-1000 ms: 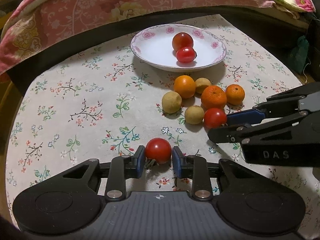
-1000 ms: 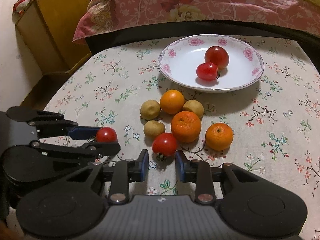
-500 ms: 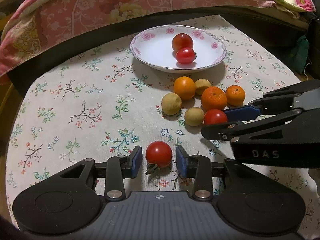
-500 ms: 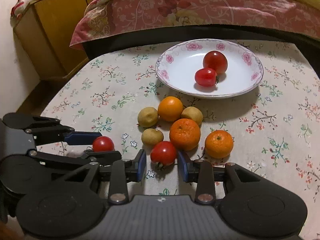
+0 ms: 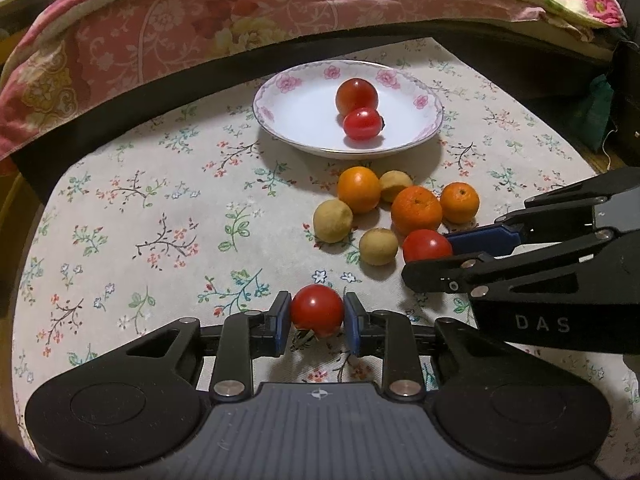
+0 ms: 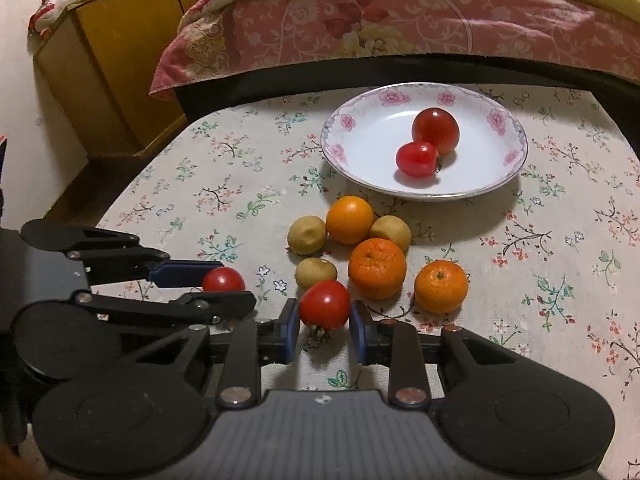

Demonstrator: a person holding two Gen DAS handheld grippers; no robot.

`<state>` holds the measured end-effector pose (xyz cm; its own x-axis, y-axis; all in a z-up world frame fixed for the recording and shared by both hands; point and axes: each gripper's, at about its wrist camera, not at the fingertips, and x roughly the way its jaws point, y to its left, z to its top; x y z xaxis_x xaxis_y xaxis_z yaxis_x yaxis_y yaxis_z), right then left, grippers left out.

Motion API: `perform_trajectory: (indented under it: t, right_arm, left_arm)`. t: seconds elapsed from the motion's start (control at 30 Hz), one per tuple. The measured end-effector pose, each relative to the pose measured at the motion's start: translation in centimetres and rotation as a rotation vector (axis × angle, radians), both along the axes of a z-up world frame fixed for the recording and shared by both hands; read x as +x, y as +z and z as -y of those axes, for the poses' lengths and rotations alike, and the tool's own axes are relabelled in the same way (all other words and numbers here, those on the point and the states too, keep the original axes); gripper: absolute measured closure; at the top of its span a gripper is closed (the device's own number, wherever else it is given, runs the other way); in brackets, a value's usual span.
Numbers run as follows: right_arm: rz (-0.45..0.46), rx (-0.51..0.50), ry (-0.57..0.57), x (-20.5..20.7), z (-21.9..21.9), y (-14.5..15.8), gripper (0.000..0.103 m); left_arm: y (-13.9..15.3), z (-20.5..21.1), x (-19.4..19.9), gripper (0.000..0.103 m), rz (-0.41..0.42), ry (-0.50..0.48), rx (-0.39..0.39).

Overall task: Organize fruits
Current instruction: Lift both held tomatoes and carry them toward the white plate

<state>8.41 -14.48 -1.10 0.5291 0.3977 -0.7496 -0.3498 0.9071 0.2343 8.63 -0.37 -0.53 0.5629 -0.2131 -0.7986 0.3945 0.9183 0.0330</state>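
My left gripper point(image 5: 317, 322) is shut on a red tomato point(image 5: 317, 310) that sits low over the flowered tablecloth. My right gripper point(image 6: 325, 326) has its blue pads close on both sides of a second red tomato point(image 6: 325, 304), with small gaps showing. That tomato point(image 5: 426, 245) also shows in the left wrist view. A white floral bowl point(image 5: 280, 92) at the back holds two red tomatoes point(image 5: 362, 123). Three oranges point(image 6: 377, 268) and three small yellow-brown fruits point(image 6: 307, 234) lie in a cluster in front of the bowl.
A bed with a pink floral quilt point(image 5: 200, 28) runs along the far edge of the table. A yellow wooden cabinet point(image 6: 112, 76) stands at the back left in the right wrist view. The tablecloth point(image 5: 140, 208) stretches left of the fruit cluster.
The left gripper's pads have closed onto the tomato between them. The right gripper has narrowed around its tomato and stays beside the fruit cluster.
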Motion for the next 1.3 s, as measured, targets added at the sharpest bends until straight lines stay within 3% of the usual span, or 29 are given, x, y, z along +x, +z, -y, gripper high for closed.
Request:
perform_trajectory:
  t: [1.3]
  right_arm:
    - [0.016,0.027,-0.037,-0.3,1.1,1.4,0.082]
  left_arm:
    - [1.9,0.9,1.1,0.069,0.023,0.018,-0.05]
